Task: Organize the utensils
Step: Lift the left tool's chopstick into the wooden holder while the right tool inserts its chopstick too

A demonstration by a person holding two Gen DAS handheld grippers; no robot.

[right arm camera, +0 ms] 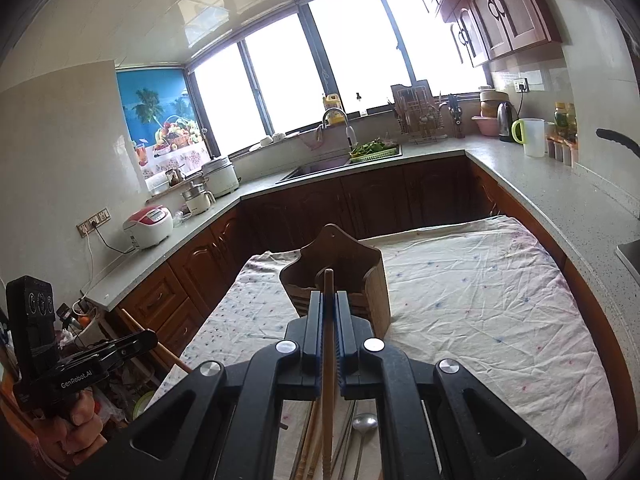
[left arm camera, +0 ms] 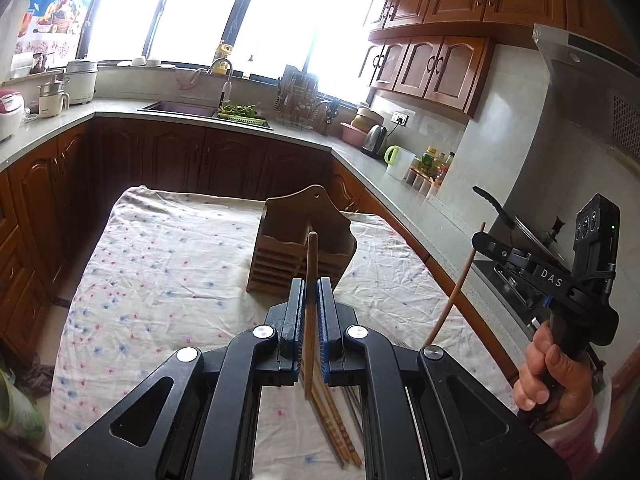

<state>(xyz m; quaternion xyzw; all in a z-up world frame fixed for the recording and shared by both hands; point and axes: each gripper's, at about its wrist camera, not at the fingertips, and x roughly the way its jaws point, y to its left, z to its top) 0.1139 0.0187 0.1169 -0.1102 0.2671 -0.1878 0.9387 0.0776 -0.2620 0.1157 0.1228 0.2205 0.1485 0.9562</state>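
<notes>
You hold one chopstick in each gripper, and both are up in the air above the table (left arm camera: 168, 240). Your left gripper (left arm camera: 311, 292) has its jaws squeezed tight on a brown chopstick (left arm camera: 311, 264), which pokes up past the tips. Your right gripper (right arm camera: 329, 308) is closed just as tight on a lighter chopstick (right arm camera: 329, 360).

The wooden holder (left arm camera: 304, 240) stands in the middle of the table, straight ahead of both grippers. You cannot see down into it from here, so you cannot tell if anything is inside yet.

So the job looks like it is only starting. More chopsticks (left arm camera: 336, 432) lie at the near edge of the table, under your grippers. A metal spoon (right arm camera: 365, 422) lies there too, just beside them. All of those are not yet put away. Next, it seems, these two sticks need to go down into the holder.
</notes>
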